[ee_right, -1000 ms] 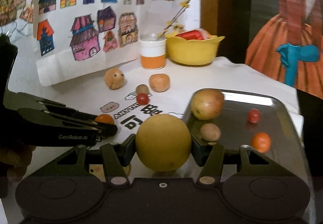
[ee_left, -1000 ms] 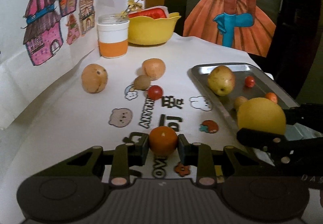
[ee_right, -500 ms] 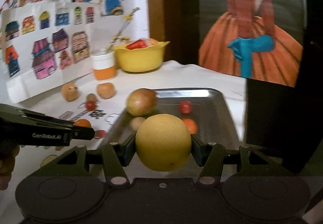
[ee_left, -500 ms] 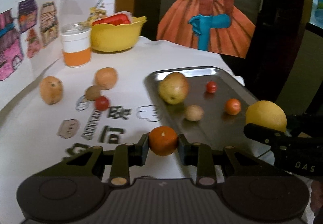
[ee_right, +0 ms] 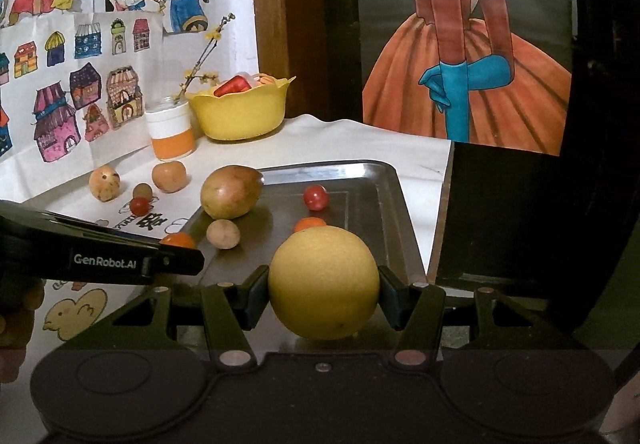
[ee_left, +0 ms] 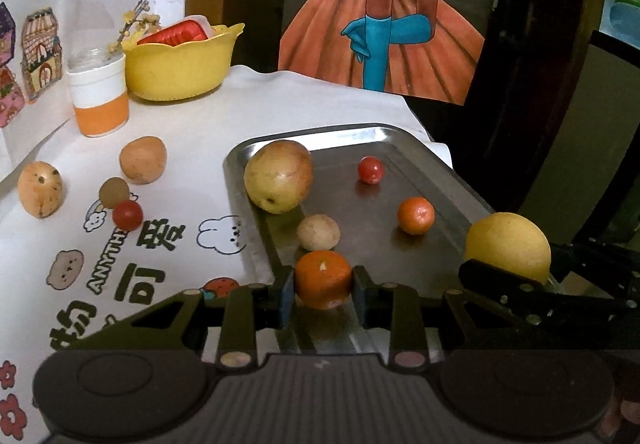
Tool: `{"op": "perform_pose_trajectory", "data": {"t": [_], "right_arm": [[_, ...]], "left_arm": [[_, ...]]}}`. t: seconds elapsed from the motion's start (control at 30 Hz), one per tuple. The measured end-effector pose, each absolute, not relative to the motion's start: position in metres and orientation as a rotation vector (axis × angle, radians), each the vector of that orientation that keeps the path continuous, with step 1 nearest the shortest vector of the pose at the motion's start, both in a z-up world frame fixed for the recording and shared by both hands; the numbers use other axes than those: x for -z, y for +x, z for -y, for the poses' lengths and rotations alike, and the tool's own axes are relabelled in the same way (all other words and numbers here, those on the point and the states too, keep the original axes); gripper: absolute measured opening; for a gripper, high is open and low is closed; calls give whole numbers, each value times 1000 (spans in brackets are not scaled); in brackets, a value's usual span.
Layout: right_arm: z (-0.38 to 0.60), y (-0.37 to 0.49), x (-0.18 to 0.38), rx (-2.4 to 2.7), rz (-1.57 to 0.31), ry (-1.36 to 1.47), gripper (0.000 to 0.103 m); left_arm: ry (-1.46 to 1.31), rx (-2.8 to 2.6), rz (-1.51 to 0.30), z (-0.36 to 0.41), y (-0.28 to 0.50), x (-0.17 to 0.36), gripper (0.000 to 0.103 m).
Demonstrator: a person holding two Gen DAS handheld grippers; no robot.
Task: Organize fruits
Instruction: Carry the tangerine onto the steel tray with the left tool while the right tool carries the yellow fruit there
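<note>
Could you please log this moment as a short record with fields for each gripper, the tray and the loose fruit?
left gripper: shut on small orange, over tray's near edge
right gripper: shut on large yellow citrus, over tray
metal tray: holds pear-like fruit, cherry tomato, mandarin, small pale fruit
tablecloth: four fruits loose

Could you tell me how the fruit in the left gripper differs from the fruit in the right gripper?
The orange in the left gripper is deep orange, while the yellow fruit in the right gripper is pale yellow. The orange is clearly smaller, so the left gripper's jaws stand closer together than the right's. Both are round, gripped by their sides and held over the metal tray.
</note>
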State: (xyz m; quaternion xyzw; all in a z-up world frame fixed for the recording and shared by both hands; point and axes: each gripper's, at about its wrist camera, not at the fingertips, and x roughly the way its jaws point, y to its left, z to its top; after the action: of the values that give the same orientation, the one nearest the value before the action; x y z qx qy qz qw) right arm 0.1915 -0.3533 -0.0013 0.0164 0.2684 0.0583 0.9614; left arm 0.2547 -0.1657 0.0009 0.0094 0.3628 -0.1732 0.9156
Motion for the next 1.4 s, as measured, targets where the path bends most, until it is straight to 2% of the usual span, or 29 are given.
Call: {"op": "perform_pose_trajectory", "data": {"t": [1.27, 1.4], "right_arm": [[350, 233, 3, -131, -570, -62, 59], [349, 229, 3, -131, -569, -62, 59]], "left_arm": [[8, 355, -765, 172, 287, 9, 34], [-2, 354, -770, 170, 284, 8, 37]]}}
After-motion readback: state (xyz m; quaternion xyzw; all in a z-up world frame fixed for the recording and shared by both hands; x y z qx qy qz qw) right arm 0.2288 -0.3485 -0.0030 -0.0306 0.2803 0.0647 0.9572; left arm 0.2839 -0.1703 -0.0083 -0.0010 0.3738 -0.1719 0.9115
